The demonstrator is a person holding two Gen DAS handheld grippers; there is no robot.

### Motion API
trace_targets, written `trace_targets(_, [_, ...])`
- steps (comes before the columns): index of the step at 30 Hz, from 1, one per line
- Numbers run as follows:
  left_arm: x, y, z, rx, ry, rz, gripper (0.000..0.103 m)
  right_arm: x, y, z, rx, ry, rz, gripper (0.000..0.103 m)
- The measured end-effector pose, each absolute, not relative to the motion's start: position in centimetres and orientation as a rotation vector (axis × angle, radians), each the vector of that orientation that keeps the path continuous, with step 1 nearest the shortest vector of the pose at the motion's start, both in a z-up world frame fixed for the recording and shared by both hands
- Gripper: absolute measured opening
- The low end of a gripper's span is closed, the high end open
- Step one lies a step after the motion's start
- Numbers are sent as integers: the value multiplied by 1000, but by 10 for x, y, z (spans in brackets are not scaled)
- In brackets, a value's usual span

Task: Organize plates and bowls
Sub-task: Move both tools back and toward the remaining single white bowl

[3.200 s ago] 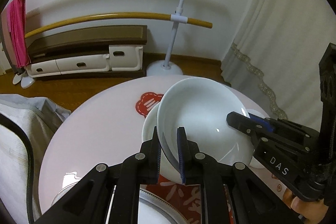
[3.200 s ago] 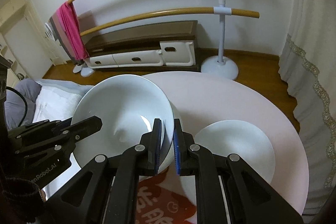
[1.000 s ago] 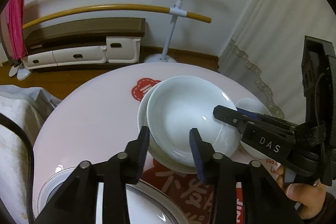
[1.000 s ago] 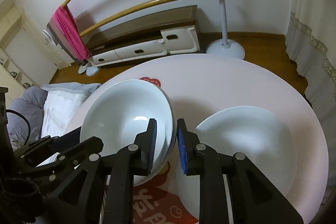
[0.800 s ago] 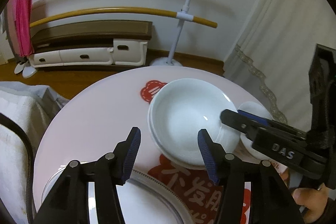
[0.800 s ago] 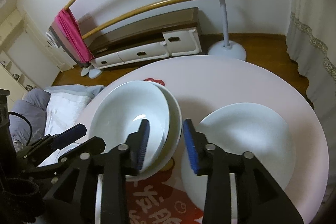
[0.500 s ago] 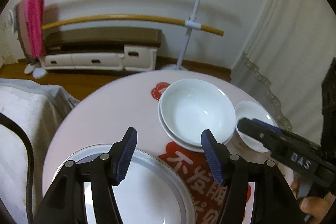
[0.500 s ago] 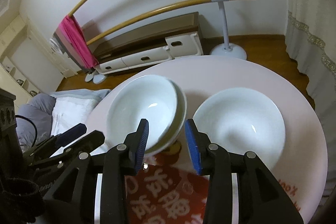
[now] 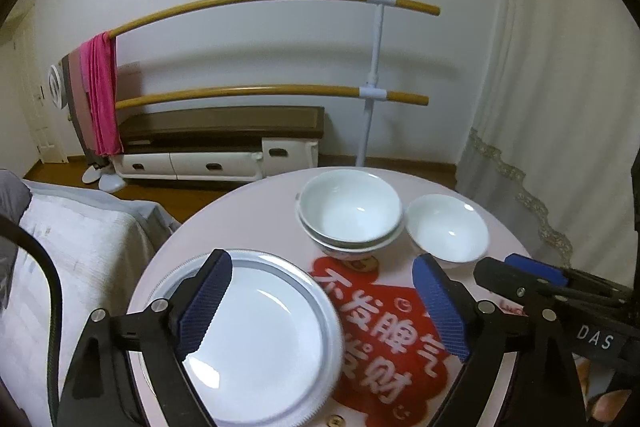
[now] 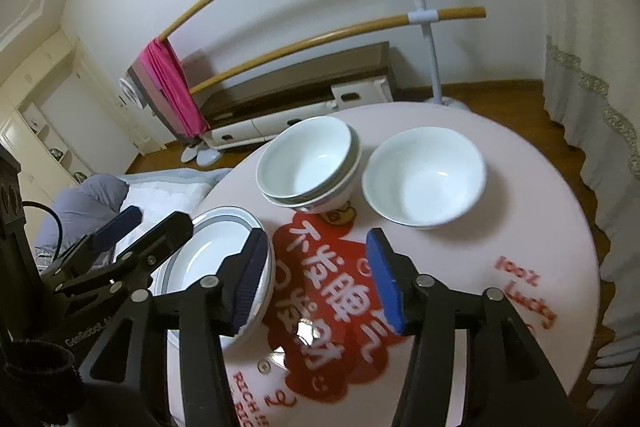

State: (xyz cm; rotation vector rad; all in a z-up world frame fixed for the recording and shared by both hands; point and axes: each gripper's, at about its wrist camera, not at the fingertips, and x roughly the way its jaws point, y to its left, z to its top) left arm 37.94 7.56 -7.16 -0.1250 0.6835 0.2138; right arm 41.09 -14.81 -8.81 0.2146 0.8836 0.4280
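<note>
Two white bowls sit nested as a stack [image 9: 350, 215] [image 10: 308, 163] at the far side of the round pink table [image 9: 240, 211] [image 10: 500, 131]. A single white bowl [image 9: 448, 227] [image 10: 424, 179] stands just right of the stack. Nearer, on the left, lies a white plate with a grey rim [image 9: 248, 339] [image 10: 212, 259]. My left gripper [image 9: 322, 307] [image 10: 132, 231] hovers over the plate's right edge, its jaws opening wide with nothing between them. My right gripper [image 10: 316, 279] [image 9: 520, 279] hangs over the red print, its jaws also opening and empty.
Behind the table stand a drying rack with wooden bars [image 9: 372, 95], a pink cloth [image 9: 100, 95] and a low cabinet [image 9: 224, 139]. A lace curtain [image 9: 560, 147] hangs at the right. Grey-white bedding [image 9: 72, 247] lies left of the table. A hand [image 9: 604, 403] holds the right gripper.
Both grippers let go of the top bowl, which now rests nested in the lower one. Both drew back and upward with jaws widening, and the grey-rimmed plate came into view.
</note>
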Motion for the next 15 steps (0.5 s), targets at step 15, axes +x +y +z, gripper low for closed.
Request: trace_targets(15, [407,24,-100,-242,778,167,95,405,-236,-88,252,847,322,73])
